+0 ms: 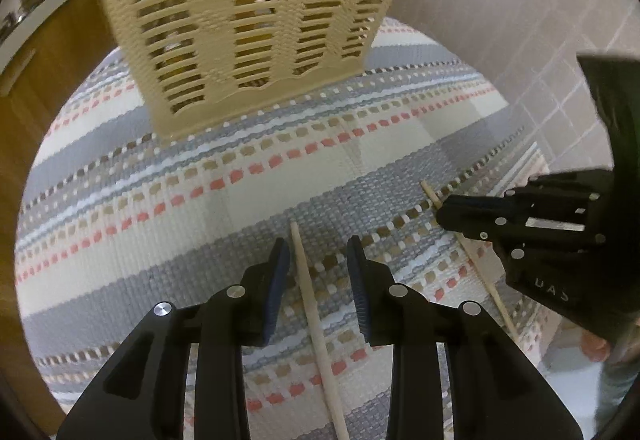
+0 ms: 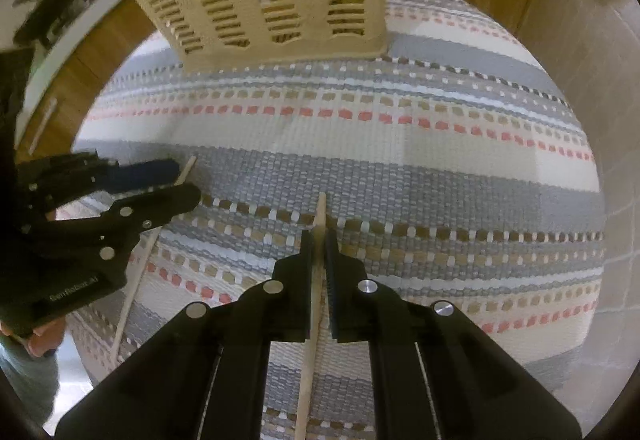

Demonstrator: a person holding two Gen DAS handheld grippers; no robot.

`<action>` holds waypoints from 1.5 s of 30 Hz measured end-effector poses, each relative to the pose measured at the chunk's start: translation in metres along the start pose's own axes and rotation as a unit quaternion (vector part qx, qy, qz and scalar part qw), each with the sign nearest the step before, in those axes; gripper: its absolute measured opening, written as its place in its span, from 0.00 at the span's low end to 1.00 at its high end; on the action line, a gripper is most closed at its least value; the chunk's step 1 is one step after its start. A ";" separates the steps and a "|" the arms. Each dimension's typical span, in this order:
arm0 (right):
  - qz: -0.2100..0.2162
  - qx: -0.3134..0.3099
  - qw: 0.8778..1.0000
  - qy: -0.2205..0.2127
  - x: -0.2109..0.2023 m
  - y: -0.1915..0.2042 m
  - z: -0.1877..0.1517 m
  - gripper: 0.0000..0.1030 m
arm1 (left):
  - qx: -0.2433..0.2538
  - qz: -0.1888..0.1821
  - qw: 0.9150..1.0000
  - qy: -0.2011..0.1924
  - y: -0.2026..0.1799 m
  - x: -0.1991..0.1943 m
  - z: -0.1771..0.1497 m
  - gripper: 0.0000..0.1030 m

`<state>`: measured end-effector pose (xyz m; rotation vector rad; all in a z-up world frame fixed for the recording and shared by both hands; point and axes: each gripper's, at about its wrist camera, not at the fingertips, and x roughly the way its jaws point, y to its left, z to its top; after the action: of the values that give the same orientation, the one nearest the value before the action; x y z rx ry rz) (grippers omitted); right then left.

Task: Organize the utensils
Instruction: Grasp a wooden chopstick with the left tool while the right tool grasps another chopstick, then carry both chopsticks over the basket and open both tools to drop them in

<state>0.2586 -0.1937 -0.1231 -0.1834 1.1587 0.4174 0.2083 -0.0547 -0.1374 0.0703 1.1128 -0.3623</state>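
Left wrist view, item one: your left gripper [image 1: 318, 272] points down at a striped woven mat [image 1: 168, 240], jaws apart, a wooden chopstick [image 1: 316, 324] lying between the pads and touching neither. Item two: a second chopstick [image 2: 318, 272], seen from the right wrist, runs from 6 o'clock toward 12 through your right gripper [image 2: 319, 264], whose jaws are clamped together on it. From the left wrist that gripper sits at 3 o'clock; from the right wrist the left gripper sits at 9 o'clock. Item three: a beige slotted basket [image 1: 256, 23] stands on the mat at 12 o'clock in both views, well apart from both chopsticks. Item four: tiled floor [image 1: 520, 31] at 2 o'clock.
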 end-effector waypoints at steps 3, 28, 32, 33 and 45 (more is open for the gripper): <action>-0.033 -0.032 0.999 0.001 0.002 0.013 0.003 0.05 | 0.014 0.042 0.999 -0.002 -0.009 0.005 0.003 0.03; 0.003 -0.027 0.946 -0.323 -0.184 0.018 -0.026 0.04 | 0.005 -0.024 0.895 -0.444 0.004 -0.201 -0.025 0.03; 0.007 -0.029 0.934 -0.357 -0.210 0.026 -0.015 0.04 | 0.040 0.011 0.854 -0.519 -0.015 -0.228 -0.022 0.03; 0.009 -0.030 0.932 -0.362 -0.216 0.027 -0.012 0.04 | 0.047 0.012 0.850 -0.525 -0.019 -0.228 -0.016 0.03; 0.010 -0.039 0.912 -0.408 -0.242 0.042 0.025 0.04 | 0.048 0.006 0.836 -0.546 -0.001 -0.222 0.019 0.03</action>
<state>0.1816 -0.2015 0.1112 -0.0510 0.3186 0.4930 0.1376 -0.0044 0.0681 -0.0461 -0.0491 -0.3650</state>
